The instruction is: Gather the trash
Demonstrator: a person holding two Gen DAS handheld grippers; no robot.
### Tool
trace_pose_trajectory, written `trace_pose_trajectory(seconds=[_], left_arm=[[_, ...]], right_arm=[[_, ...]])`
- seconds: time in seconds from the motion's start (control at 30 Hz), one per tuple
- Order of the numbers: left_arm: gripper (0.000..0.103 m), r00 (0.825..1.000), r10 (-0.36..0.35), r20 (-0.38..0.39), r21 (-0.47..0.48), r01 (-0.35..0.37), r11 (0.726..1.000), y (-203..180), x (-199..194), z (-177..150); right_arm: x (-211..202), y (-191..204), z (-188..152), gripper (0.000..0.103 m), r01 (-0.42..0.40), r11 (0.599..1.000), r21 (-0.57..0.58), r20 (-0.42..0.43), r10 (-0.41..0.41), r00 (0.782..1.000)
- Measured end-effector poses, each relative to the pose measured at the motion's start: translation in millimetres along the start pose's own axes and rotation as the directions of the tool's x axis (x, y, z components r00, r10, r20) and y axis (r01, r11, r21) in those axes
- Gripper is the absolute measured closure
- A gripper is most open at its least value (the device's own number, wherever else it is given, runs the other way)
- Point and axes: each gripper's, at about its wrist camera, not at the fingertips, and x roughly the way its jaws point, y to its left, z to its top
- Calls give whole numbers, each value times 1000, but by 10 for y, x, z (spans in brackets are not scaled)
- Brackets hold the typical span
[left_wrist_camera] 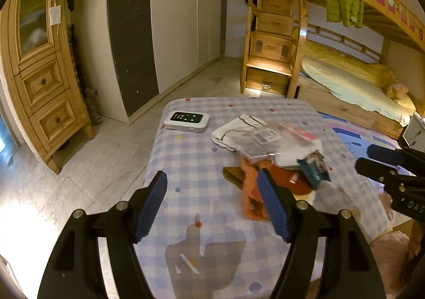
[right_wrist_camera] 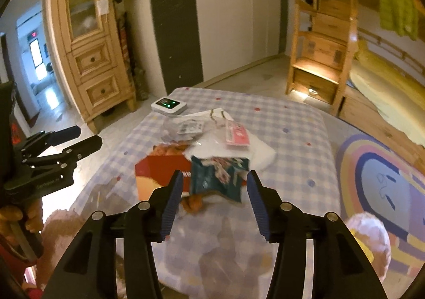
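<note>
Both claws hung apart and empty over the near edge of the checked worktop (left_wrist_camera: 186, 166): left claw (left_wrist_camera: 212, 203), right claw (right_wrist_camera: 215, 200). Nothing between either pair of jaws.

Just past them, toward the middle of the worktop, sat the trash heap: teal snack bag (right_wrist_camera: 217, 179) on top at the near side, red carton (right_wrist_camera: 162, 168) under it, orange fuzzy thing (left_wrist_camera: 249, 192) alongside. Farther back, clear plastic wrappers (left_wrist_camera: 255, 139) and a pink packet (right_wrist_camera: 237, 135). White gadget (left_wrist_camera: 186, 121) at the far left corner, probably not trash.

Looked featherlight, crinkly and slippery; best pinched at a crumpled bag edge, not the flat face.
</note>
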Motion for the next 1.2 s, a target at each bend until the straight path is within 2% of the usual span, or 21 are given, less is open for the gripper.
trace_pose_trajectory(seconds=[0.13,0.27,0.37,0.5,0.73,0.93,1.0,1.07,1.13,1.2], left_arm=[[34,1000,10,-6,1,-10,1000,76,145,83],[34,1000,12,-16,-18,-13,1000,174,303,163],[34,1000,14,-26,-27,-14,1000,214,419,213],[34,999,26,-32,-33,-27,999,252,565,305],[34,999,15,-37,-28,-16,999,259,649,310],[34,998,8,-57,-42,-10,999,282,696,265],[34,998,7,-56,-37,-9,999,276,688,253],[34,998,8,-57,-37,-10,999,271,688,244],[34,998,6,-58,-41,-8,999,269,685,233],[34,998,6,-59,-38,-9,999,264,679,225]], right_arm=[[309,66,140,49,-13,999,-44,-30,12,999],[540,153,218,32,-6,992,-125,-50,0,999],[683,205,275,26,-9,983,-181,-56,-1,998],[857,219,359,25,-29,975,-220,-54,18,998],[1131,220,280,25,-109,961,-255,-151,72,986],[1123,255,236,24,-94,956,-277,-142,56,988],[1137,285,226,27,-81,953,-291,-138,42,990],[1152,300,210,49,-45,949,-311,-131,4,991],[1175,311,199,58,-17,944,-329,-125,-26,992],[1171,315,189,67,-20,945,-326,-121,-21,992]])
